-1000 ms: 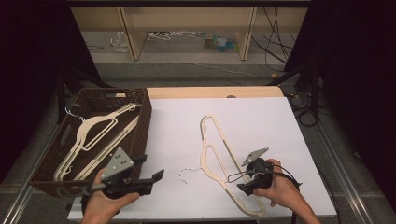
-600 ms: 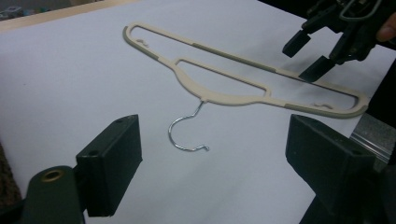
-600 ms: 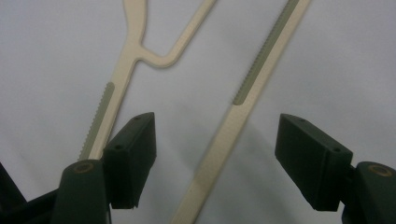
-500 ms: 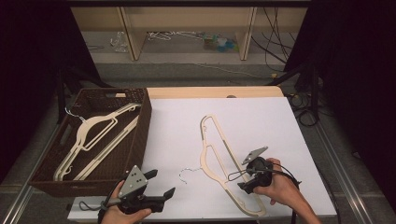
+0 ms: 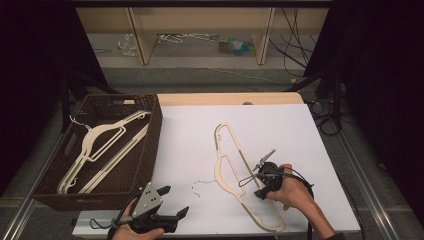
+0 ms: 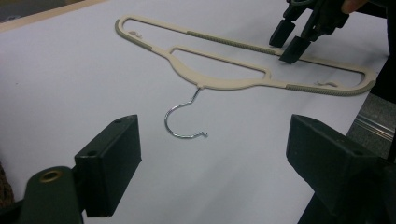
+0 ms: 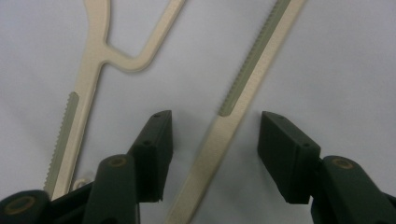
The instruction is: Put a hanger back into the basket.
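Observation:
A cream plastic hanger (image 5: 218, 175) with a wire hook (image 5: 200, 186) lies flat on the white table top. My right gripper (image 5: 256, 181) is lowered over its long straight bar (image 7: 243, 88). The jaws straddle the bar and have just been closing, with a gap still showing on each side (image 7: 215, 128). My left gripper (image 5: 174, 201) hovers near the table's front edge, open with nothing between its fingers (image 6: 212, 149). From there it looks across at the hook (image 6: 184, 119), the hanger (image 6: 219, 83) and the right gripper (image 6: 288, 43).
A dark woven basket (image 5: 150, 145) stands at the table's left edge and holds two cream hangers (image 5: 100, 140). A wooden strip borders the table's far edge (image 5: 230, 98). Shelving and cables lie on the floor beyond.
My left gripper has sunk toward the table's front edge and its jaws have spread a little. The right gripper's jaws have narrowed around the hanger's bar.

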Motion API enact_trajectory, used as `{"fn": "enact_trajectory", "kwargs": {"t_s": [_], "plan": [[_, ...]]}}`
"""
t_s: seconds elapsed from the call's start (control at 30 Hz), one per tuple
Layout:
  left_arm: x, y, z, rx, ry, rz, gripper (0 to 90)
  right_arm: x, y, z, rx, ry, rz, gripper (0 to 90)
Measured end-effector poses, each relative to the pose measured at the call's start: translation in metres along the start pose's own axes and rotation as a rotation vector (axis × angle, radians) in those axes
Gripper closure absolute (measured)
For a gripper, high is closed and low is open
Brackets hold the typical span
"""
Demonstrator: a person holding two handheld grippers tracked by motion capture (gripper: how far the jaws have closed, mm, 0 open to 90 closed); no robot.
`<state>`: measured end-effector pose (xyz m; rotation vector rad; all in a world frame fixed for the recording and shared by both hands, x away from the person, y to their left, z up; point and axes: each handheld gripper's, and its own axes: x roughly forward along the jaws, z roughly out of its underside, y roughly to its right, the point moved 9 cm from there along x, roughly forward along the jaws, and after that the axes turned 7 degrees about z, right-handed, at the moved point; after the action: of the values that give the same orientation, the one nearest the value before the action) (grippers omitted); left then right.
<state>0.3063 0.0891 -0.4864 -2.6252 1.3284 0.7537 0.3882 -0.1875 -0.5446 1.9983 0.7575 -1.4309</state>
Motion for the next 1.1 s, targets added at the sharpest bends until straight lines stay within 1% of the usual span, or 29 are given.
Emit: {"fn": "enact_trajectory", "kwargs": {"t_s": [0.03, 0.07, 0.1, 0.17, 0.2, 0.23, 0.3, 0.37, 0.4, 0.43, 0.5, 0.53, 0.6, 0.63, 0.67, 0.7, 0.73, 0.77, 0.8, 0.83, 0.9, 0.93, 1.03, 1.1], "plan": [[0.000, 0.001, 0.000, -0.001, 0.002, 0.000, 17.8, 0.000, 0.001, -0.001, 0.004, -0.010, 0.001, 52.1], [0.000, 0.001, -0.001, 0.009, 0.000, 0.000, 17.9, 0.000, 0.002, -0.001, 0.004, -0.027, -0.001, 54.7], [0.001, 0.001, 0.000, 0.011, -0.001, 0.000, 17.9, 0.000, 0.002, -0.001, 0.004, -0.027, -0.001, 54.7], [0.001, 0.001, 0.000, 0.009, -0.007, -0.003, 18.1, 0.001, 0.005, -0.002, -0.012, -0.034, 0.004, 60.3], [0.001, 0.001, 0.001, 0.008, -0.008, -0.002, 18.1, 0.001, 0.006, -0.002, -0.032, -0.040, 0.002, 62.0], [0.002, 0.000, 0.002, 0.008, -0.015, -0.003, 18.1, 0.000, 0.007, -0.002, -0.065, -0.043, -0.008, 66.9], [0.002, 0.000, 0.003, 0.005, -0.017, -0.005, 18.1, 0.001, 0.007, -0.003, -0.074, -0.040, -0.009, 67.1], [0.003, 0.000, 0.004, 0.001, -0.018, -0.001, 18.3, 0.000, 0.007, -0.002, -0.078, -0.050, -0.014, 68.0], [0.003, 0.000, 0.004, 0.005, -0.018, 0.003, 18.4, 0.000, 0.008, -0.002, -0.105, -0.045, -0.014, 70.1], [0.003, 0.000, 0.004, 0.010, -0.019, 0.004, 18.5, -0.001, 0.007, -0.001, -0.118, -0.053, -0.016, 73.0], [0.003, 0.000, 0.004, 0.010, -0.020, 0.006, 18.6, -0.002, 0.010, -0.001, -0.147, -0.060, -0.012, 76.2], [0.003, 0.000, 0.004, 0.007, -0.024, 0.000, 18.8, -0.002, 0.013, 0.000, -0.174, -0.066, -0.013, 77.8], [0.003, -0.001, 0.005, 0.006, -0.027, -0.001, 18.9, -0.001, 0.013, 0.000, -0.177, -0.062, -0.012, 78.1], [0.003, -0.001, 0.005, 0.007, -0.029, 0.000, 19.1, -0.001, 0.015, 0.000, -0.158, -0.067, -0.025, 78.5], [0.004, -0.001, 0.005, 0.008, -0.031, 0.000, 19.1, -0.001, 0.015, 0.000, -0.158, -0.067, -0.025, 78.5], [0.004, -0.001, 0.006, 0.009, -0.032, 0.007, 19.1, -0.001, 0.016, 0.000, -0.145, -0.069, -0.037, 78.5], [0.004, -0.001, 0.006, 0.010, -0.033, 0.009, 19.2, 0.000, 0.017, -0.001, -0.114, -0.080, -0.050, 77.8], [0.005, 0.000, 0.006, 0.015, -0.037, 0.012, 19.2, 0.000, 0.017, -0.001, -0.114, -0.080, -0.050, 77.8], [0.005, 0.000, 0.006, 0.011, -0.039, 0.006, 19.2, 0.001, 0.017, -0.001, -0.109, -0.087, -0.050, 77.7], [0.005, 0.000, 0.006, 0.019, -0.041, 0.010, 19.4, 0.001, 0.016, -0.002, -0.106, -0.103, -0.042, 77.0], [0.007, 0.001, 0.007, 0.012, -0.039, 0.017, 19.4, 0.001, 0.016, -0.003, -0.098, -0.112, -0.042, 76.8], [0.007, 0.000, 0.007, 0.024, -0.050, 0.014, 19.5, 0.002, 0.016, -0.003, -0.092, -0.126, -0.042, 76.6], [0.007, 0.001, 0.007, 0.024, -0.046, 0.013, 19.8, 0.002, 0.017, -0.005, -0.098, -0.161, -0.052, 77.5], [0.008, 0.000, 0.008, 0.038, -0.057, 0.020, 20.0, 0.002, 0.015, -0.005, -0.136, -0.166, -0.043, 78.6]]}}
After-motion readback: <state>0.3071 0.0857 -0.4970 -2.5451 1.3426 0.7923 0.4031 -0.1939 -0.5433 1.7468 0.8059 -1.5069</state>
